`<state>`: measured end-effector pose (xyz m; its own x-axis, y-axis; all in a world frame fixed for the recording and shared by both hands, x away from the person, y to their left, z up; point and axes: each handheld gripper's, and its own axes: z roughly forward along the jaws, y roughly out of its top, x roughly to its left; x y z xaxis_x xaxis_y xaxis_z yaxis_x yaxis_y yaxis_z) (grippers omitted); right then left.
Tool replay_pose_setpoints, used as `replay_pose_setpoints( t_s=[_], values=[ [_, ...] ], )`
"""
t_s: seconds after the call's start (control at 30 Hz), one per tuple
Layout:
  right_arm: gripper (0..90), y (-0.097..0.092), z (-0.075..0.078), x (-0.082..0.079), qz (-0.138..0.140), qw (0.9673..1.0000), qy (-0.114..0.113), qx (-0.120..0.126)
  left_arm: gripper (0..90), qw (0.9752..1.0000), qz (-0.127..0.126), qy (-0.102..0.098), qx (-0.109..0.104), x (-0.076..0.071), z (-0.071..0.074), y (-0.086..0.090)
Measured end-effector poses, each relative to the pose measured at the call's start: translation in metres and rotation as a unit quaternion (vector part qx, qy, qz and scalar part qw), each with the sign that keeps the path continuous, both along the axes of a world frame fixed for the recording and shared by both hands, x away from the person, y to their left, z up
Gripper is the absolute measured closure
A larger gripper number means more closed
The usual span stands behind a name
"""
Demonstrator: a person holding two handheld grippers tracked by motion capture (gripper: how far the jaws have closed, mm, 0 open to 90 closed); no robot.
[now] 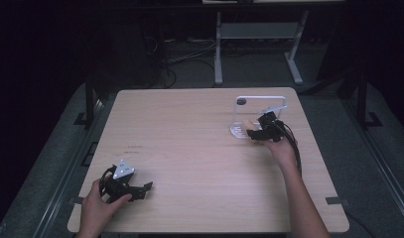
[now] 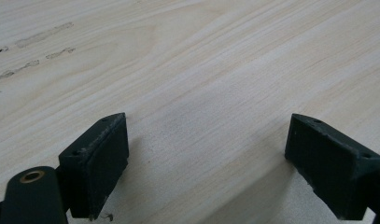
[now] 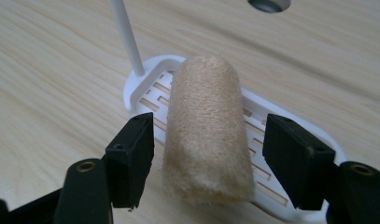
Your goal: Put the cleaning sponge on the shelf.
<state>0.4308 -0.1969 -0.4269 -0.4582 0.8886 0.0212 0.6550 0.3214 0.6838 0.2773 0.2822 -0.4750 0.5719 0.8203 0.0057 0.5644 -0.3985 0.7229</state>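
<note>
— Dark floor and black surroundings ring one pale wooden table (image 1: 199, 148); behind its far edge stands one white metal frame (image 1: 259, 44), with cables on the floor beside it. What do you count on the wood?

— Two of my grippers, one white rack (image 1: 256, 116), one roll (image 3: 208, 130). My left gripper (image 1: 140, 191) sits near the table's near left corner, with my left hand (image 1: 98, 210) behind it and one grey three-cornered plate (image 1: 124, 169) on top. My right gripper (image 1: 256, 131) is up by the far right corner, at the rack, held by my right hand (image 1: 281, 148).

— How do the jaws stand?

— Left jaws are wide apart, with nothing between them but bare wood grain. Right jaws are apart too, one on each side of the roll, with a gap showing on both sides; I am not clamped on it.

— Where is the roll?

— It lies on the rack's slotted white base (image 3: 145, 91), near the table's far right corner, its length running away from my right gripper's camera. It is tan and rough like a sponge or loofah.

— What does one view give that another lacks?

— From the high view the roll is just a pale smudge inside the rack, but I can see the rack's overhead bar. My right gripper view brings out the slots, one thin white post (image 3: 127, 37) rising from the base's end, and a dark round hole (image 3: 269, 4) at the top edge. My left gripper view adds faint grey marks (image 2: 31, 44) on the wood.
</note>
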Motion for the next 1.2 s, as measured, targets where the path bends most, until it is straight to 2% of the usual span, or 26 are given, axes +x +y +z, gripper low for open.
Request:
replay_pose_setpoints(
  t_s=[0.03, 0.13, 0.17, 0.23, 0.3, 0.33, 0.37, 0.4, 0.43, 0.53, 0.77, 0.8, 1.03, 1.2],
  values=[
    [34.4, 0.0, 0.0, 0.0, 0.0, 1.0, 0.0, 0.0, 13.0, 1.0, 0.0, 0.0, 0.0, 0.0, 0.0, 0.0],
    [44.3, -0.005, 0.009, -0.012, 0.001, 0.9999, -0.008, 0.007, 12.9, 1.0, 0.0, 0.0, 0.0, 0.0, 0.0, 0.0],
    [44.3, -0.005, 0.009, -0.012, 0.001, 0.9999, -0.008, 0.007, 12.9, 1.0, 0.0, 0.0, 0.0, 0.0, 0.0, 0.0],
    [48.9, -0.006, 0.012, -0.019, 0.0, 0.9998, -0.009, 0.017, 13.0, 1.0, 0.0, 0.0, 0.0, 0.0, 0.0, 0.0],
    [54.9, -0.007, 0.014, -0.026, 0.001, 0.9998, -0.013, 0.017, 12.9, 1.0, 0.0, -0.001, 0.0, 0.0, 0.0, 0.0],
    [64.4, -0.007, 0.014, -0.032, 0.006, 0.9997, -0.016, 0.016, 12.9, 1.0, 0.0, 0.0, 0.0, 0.0, 0.0, 0.0],
    [64.4, -0.007, 0.014, -0.032, 0.006, 0.9997, -0.016, 0.016, 13.0, 1.0, 0.0, 0.0, 0.0, 0.0, 0.0, 0.0],
    [74.5, -0.006, 0.013, -0.038, 0.01, 0.9997, -0.016, 0.014, 13.0, 1.0, 0.0, 0.0, 0.0, 0.0, 0.0, 0.0],
    [74.5, -0.006, 0.013, -0.038, 0.01, 0.9997, -0.016, 0.014, 13.0, 1.0, 0.0, 0.0, 0.0, 0.0, 0.0, 0.0],
    [89.6, -0.003, 0.01, -0.045, 0.021, 0.9995, -0.011, 0.02, 12.9, 1.0, 0.0, -0.001, 0.0, 0.0, 0.0, 0.0],
    [89.8, 0.004, -0.007, -0.044, 0.03, 0.9993, 0.0, 0.023, 12.9, 1.0, 0.0, -0.001, 0.0, 0.0, 0.0, 0.0],
    [89.7, 0.006, -0.012, -0.041, 0.033, 0.9993, 0.005, 0.017, 13.0, 1.0, 0.0, -0.001, 0.0, 0.0, 0.0, 0.0],
    [89.6, 0.015, -0.023, -0.034, 0.042, 0.999, 0.014, 0.007, 13.0, 1.0, 0.0, -0.001, 0.0, 0.0, 0.0, 0.0],
    [89.6, 0.012, -0.029, -0.028, 0.03, 0.9994, 0.017, 0.004, 12.9, 1.0, 0.0, -0.001, 0.0, 0.0, 0.0, 0.0]
  ],
)
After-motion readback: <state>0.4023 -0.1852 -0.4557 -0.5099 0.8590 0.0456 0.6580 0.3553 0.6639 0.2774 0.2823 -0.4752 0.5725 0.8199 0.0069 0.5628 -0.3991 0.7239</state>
